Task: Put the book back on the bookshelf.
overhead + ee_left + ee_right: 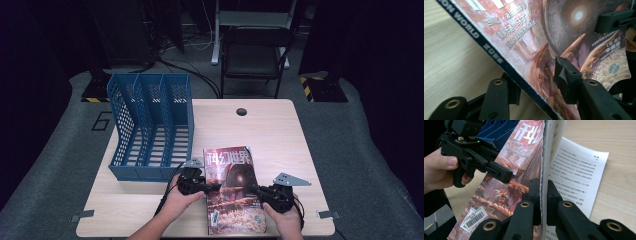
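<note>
High view: a magazine [234,192] lies on the bench [280,135], just right of the blue file rack [150,127] and nearer the person. The left tool [212,188] reaches in from the magazine's left edge, on the rack's side; in the left gripper view its jaws straddle the spine, one below and one above the cover, with a gap showing, not yet pinching. The right tool [255,190] comes from the far side from the rack; the right gripper view shows its jaws clamped tight on the lifted cover and pages, a loose printed page [576,170] lying beyond.
</note>
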### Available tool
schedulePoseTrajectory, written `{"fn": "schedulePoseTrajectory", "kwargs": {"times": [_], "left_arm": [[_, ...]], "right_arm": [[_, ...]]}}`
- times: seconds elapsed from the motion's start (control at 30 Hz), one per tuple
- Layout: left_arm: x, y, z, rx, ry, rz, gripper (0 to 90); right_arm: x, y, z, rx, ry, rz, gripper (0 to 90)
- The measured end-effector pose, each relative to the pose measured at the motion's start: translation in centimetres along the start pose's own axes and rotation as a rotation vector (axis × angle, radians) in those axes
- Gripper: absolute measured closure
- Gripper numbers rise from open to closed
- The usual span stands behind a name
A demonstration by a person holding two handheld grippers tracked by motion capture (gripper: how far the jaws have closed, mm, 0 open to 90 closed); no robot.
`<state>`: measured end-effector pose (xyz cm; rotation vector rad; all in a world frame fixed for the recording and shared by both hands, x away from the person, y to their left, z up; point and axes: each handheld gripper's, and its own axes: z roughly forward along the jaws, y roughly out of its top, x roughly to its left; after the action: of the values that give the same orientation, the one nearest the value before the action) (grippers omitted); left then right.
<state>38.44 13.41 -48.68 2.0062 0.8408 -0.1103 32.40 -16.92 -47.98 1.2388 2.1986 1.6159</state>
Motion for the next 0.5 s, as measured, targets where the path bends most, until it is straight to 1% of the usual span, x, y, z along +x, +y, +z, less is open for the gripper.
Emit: {"fn": "schedulePoseTrajectory", "kwargs": {"times": [0.17, 0.2, 0.3, 0.33, 0.37, 0.5], "left_arm": [[-0.5, 0.2, -0.5, 0.0, 0.003, 0.01, 65.5], [-0.5, 0.3, -0.7, 0.003, -0.004, 0.016, 66.1], [-0.8, 0.4, -1.0, -0.003, 0.0, 0.029, 68.1], [-0.9, 0.5, -1.2, -0.006, -0.002, 0.02, 68.8], [-1.0, 0.5, -1.4, -0.011, -0.004, 0.023, 69.5], [-1.4, 0.7, -2.1, -0.023, -0.006, 0.029, 72.3]], "right_arm": [[-0.3, 0.0, 0.0, 0.002, 0.016, 0.017, 86.7], [-0.4, 0.0, 0.0, 0.004, 0.017, 0.021, 86.7], [-0.4, 0.0, -0.1, 0.012, 0.016, 0.034, 86.4], [-0.4, 0.1, -0.1, 0.01, 0.02, 0.041, 86.2], [-0.5, 0.1, -0.1, 0.005, 0.024, 0.032, 86.0], [-0.6, 0.3, -0.2, 0.001, 0.047, 0.044, 85.3]]}}
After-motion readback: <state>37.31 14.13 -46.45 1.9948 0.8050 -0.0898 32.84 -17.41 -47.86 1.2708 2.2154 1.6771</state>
